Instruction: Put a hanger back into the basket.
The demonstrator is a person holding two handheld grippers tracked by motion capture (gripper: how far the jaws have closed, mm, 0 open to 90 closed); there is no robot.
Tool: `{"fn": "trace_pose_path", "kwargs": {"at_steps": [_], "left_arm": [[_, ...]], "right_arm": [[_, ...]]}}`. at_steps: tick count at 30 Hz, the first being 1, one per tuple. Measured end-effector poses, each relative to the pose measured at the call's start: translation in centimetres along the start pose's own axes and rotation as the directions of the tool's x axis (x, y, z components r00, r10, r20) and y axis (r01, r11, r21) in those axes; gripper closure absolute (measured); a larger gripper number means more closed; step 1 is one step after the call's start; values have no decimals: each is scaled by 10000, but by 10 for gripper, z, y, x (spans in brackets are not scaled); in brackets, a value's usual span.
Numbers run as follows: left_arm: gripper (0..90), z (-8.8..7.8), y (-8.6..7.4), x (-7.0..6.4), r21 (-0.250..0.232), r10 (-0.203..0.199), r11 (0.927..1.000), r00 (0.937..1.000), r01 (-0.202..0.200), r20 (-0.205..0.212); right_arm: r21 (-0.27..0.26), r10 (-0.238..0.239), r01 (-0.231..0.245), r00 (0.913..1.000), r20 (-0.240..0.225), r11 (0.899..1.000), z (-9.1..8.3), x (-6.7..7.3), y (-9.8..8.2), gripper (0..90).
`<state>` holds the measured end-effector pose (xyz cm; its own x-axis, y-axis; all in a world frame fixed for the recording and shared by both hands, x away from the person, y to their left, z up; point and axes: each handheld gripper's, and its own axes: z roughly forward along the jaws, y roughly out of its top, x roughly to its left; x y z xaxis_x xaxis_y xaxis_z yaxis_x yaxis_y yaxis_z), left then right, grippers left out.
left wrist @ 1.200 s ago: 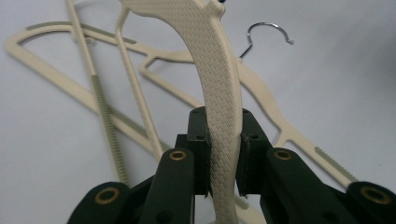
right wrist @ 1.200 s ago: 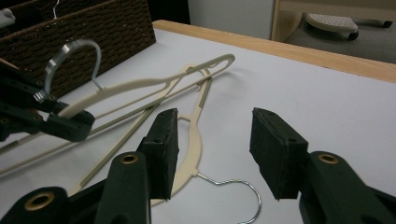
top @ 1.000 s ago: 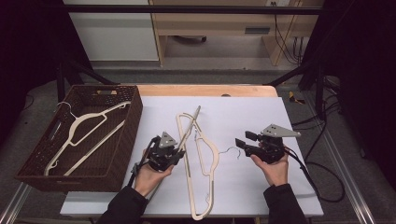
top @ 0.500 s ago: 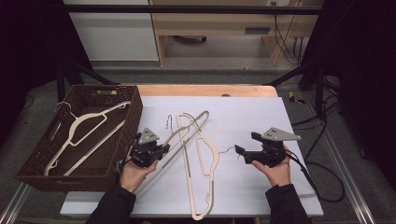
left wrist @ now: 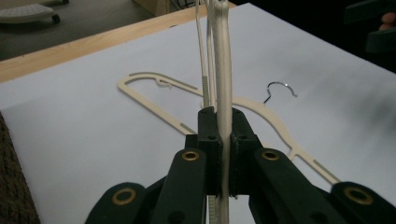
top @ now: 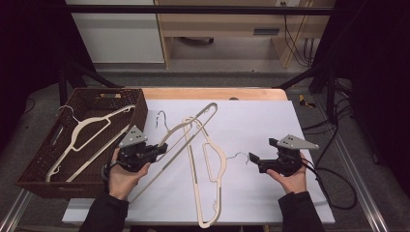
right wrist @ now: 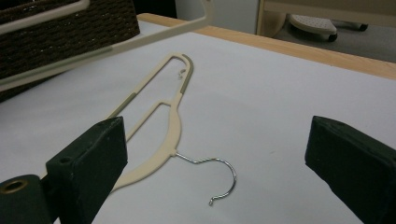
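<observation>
My left gripper [top: 162, 149] [left wrist: 222, 121] is shut on the arm of a cream hanger [top: 193, 126] [left wrist: 223, 70], held tilted above the white sheet, its wire hook [top: 162, 118] pointing toward the basket. A second cream hanger [top: 212, 179] [right wrist: 170, 130] lies flat mid-table, and its wire hook [top: 239, 155] [right wrist: 224, 177] points at my right gripper [top: 254, 159] [right wrist: 219, 154]. That gripper's jaws have just been opening and stand wide apart. The hook lies on the sheet just ahead of them, touching neither pad.
A brown woven basket [top: 29, 179] [right wrist: 70, 32] stands at the table's left with another cream hanger [top: 82, 128] inside. The white sheet [top: 270, 121] covers the table, and a wooden edge [top: 212, 93] runs along the back. Cables trail off to the right.
My left gripper has moved left and upward, carrying its hanger off the lying one toward the basket. The right hand has stayed where it was.
</observation>
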<state>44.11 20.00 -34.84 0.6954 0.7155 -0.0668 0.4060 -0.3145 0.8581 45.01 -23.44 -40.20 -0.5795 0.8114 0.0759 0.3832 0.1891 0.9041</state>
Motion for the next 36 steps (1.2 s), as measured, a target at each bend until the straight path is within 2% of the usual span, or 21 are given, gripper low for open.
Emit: {"fn": "trace_pose_path", "kwargs": {"at_steps": [1, 2, 5, 6, 9, 13, 18, 27, 30, 31, 33, 34, 36], "left_arm": [[863, 0, 0, 0, 0, 0, 10000, 10000, 0, 0], [863, -9, 4, 0, -248, -28, 9997, 9999, 31, 123], [863, -17, 7, 1, -399, 39, 9992, 9999, -33, 158], [863, -25, 11, 2, -621, 107, 9980, 9998, -95, 189], [863, -33, 14, 3, -775, 125, 9969, 9997, -107, 222], [863, -55, 28, 7, -1192, 375, 9923, 9987, -333, 332], [863, -70, 40, 12, -1243, 680, 9902, 9972, -638, 306], [863, -90, 60, 46, -1112, 706, 9914, 9974, -685, 157], [863, -95, 64, 56, -1133, 756, 9908, 9971, -737, 122], [862, -97, 64, 62, -1121, 778, 9908, 9969, -763, 91], [863, -98, 64, 66, -1100, 781, 9910, 9969, -769, 61], [863, -102, 64, 73, -1037, 946, 9901, 9955, -951, -95], [862, -103, 63, 77, -1012, 957, 9901, 9952, -971, -178]], "right_arm": [[0, 0, 0, 10000, 0, 10000, 0, 0, 0, 60], [16, -21, 21, 10000, 32, 10000, -1, -1, 0, 60], [-35, -42, 42, 10000, 81, 10000, -2, -1, 0, 58], [-11, -110, 110, 9999, 60, 9999, -3, -2, 0, 52], [19, -150, 150, 9999, 65, 9999, -3, -2, 0, 49], [1, -118, 118, 9998, 134, 9999, -3, -2, -1, 42], [-73, -49, 51, 9998, 184, 10000, -5, -3, 0, 41], [-156, -84, 87, 9998, 170, 9998, -8, -5, 0, 32], [-222, 135, -132, 9998, 130, 9997, -8, -4, 0, 30], [-129, -23, 26, 9997, 246, 9999, -8, -5, 0, 29], [-110, -39, 41, 9997, 245, 9999, -8, -5, 0, 29], [-106, -19, 21, 9997, 231, 9999, -8, -5, 0, 29], [-103, -17, 20, 9997, 241, 9999, -8, -5, 0, 29]]}}
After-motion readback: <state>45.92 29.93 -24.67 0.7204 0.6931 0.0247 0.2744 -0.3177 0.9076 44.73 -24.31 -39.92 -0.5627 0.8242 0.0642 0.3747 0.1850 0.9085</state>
